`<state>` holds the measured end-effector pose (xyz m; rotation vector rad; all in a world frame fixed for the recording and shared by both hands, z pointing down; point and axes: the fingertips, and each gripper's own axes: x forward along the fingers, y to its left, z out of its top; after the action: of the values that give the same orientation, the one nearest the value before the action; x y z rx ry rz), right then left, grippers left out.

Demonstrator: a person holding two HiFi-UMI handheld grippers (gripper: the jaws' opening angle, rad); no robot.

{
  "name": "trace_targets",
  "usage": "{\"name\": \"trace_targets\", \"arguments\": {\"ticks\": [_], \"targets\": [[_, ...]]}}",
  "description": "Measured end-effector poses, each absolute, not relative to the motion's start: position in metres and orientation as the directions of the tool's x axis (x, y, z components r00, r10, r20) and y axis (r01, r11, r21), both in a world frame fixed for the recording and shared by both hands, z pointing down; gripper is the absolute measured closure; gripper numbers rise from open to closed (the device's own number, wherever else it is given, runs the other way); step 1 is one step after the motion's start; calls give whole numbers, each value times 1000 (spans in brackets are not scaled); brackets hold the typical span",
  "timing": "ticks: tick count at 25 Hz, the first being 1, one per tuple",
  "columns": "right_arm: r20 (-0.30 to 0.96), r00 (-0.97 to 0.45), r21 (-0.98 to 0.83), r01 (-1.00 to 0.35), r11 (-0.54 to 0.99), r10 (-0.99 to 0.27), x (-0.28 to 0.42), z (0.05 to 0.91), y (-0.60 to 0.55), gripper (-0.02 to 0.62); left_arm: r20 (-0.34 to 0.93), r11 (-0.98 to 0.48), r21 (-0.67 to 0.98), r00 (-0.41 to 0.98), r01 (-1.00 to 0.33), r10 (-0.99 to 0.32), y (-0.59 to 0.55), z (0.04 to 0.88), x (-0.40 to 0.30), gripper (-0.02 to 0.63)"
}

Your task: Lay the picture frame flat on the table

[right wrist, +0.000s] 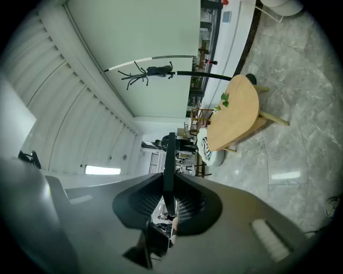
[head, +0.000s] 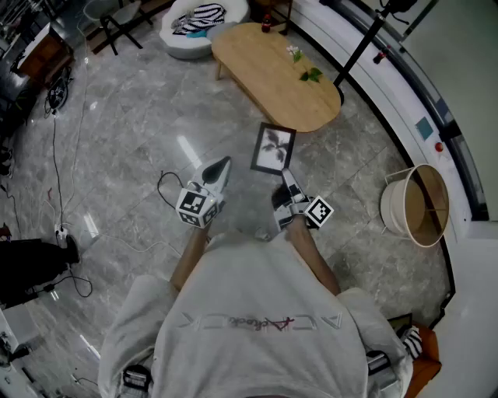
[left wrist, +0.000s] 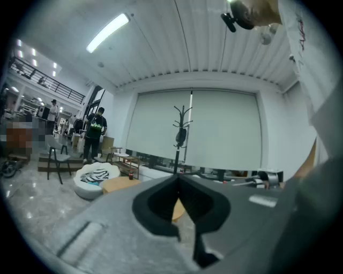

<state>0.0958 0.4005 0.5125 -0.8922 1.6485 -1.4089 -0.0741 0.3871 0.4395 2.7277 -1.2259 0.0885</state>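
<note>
In the head view a black picture frame (head: pixel 273 148) with a pale plant print hangs over the grey marble floor, short of the oval wooden table (head: pixel 272 74). My right gripper (head: pixel 289 176) is shut on the frame's near edge. The right gripper view shows the frame edge-on (right wrist: pixel 169 155), a thin dark strip pinched between both pads, with the table (right wrist: pixel 238 115) farther off. My left gripper (head: pixel 224 165) hovers to the left of the frame, apart from it. Its jaws meet at the tips (left wrist: pixel 178 179) with nothing between them.
A leafy sprig (head: pixel 305 71) lies on the table. A white beanbag with striped cloth (head: pixel 198 23) sits behind the table. A black coat stand (head: pixel 362 47) rises at its right. A white round basket (head: pixel 416 206) stands at the right, and cables (head: pixel 165 190) trail at the left.
</note>
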Motion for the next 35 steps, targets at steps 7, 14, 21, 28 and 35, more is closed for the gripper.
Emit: {"name": "trace_targets", "arguments": {"ticks": [7, 14, 21, 28, 35], "targets": [[-112, -459, -988, -46, 149, -881, 101, 511, 400, 522, 120, -657, 112, 666, -746, -736, 385, 435, -68, 606], [-126, -443, -989, -13, 147, -888, 109, 511, 396, 522, 129, -648, 109, 657, -754, -743, 383, 437, -62, 606], [-136, -446, -989, 3, 150, -885, 133, 509, 380, 522, 137, -639, 110, 648, -762, -749, 373, 438, -46, 606], [-158, -454, -985, 8, 174, -877, 159, 500, 363, 522, 136, -620, 92, 627, -779, -767, 361, 435, -32, 606], [-177, -444, -982, 20, 188, -879, 183, 500, 347, 522, 131, -616, 69, 619, -785, -775, 351, 431, -20, 606]]}}
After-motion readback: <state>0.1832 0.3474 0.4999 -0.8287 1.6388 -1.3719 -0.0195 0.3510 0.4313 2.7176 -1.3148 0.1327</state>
